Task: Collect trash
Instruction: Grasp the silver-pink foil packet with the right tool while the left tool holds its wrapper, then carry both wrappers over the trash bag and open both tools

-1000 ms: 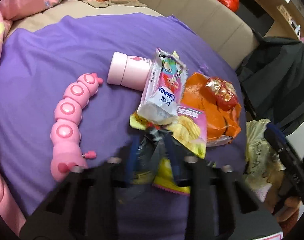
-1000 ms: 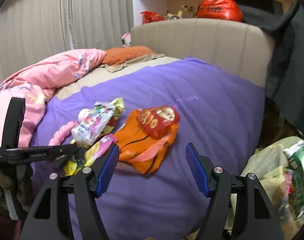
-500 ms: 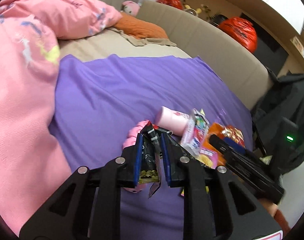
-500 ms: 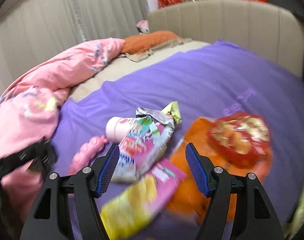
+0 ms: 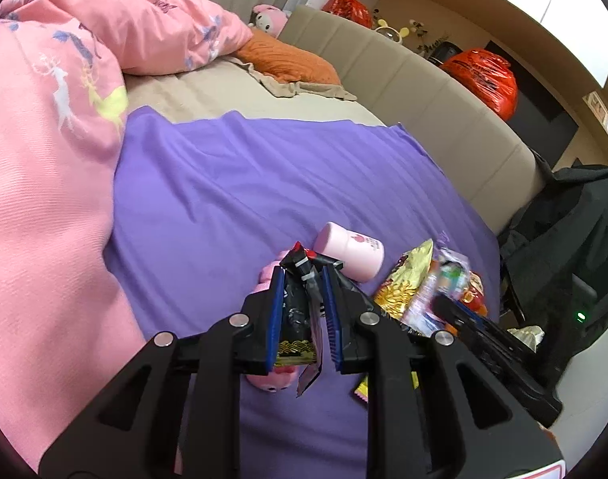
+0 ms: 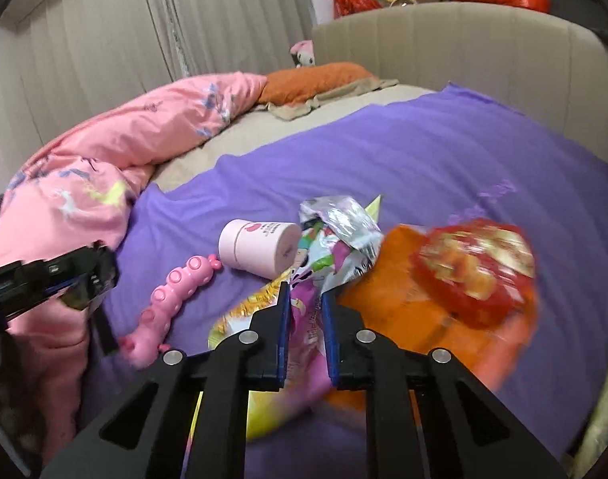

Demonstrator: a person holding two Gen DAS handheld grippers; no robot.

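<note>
My left gripper (image 5: pixel 302 275) is shut on a crumpled black wrapper (image 5: pixel 298 311) and holds it above the purple sheet (image 5: pixel 224 199). It also shows at the left edge of the right wrist view as the left gripper (image 6: pixel 84 279). My right gripper (image 6: pixel 306 293) is down in the trash pile, its jaws closing with a pink and yellow snack bag (image 6: pixel 304 331) pinched between the blue pads. A silver printed wrapper (image 6: pixel 336 235) lies just past its tips. To the right lie an orange bag (image 6: pixel 400 315) and a red snack packet (image 6: pixel 475 271), both blurred.
A pink jar (image 6: pixel 260 249) lies on its side beside a pink caterpillar toy (image 6: pixel 172 303). A pink duvet (image 5: pixel 44 159) is heaped on the left. A beige headboard (image 6: pixel 463 60) rises at the far side, and a black jacket (image 5: pixel 563 219) hangs to the right.
The left gripper rose from the pile with the black wrapper. The right gripper came in low over the pile and its wide-open jaws closed around the pink and yellow bag.
</note>
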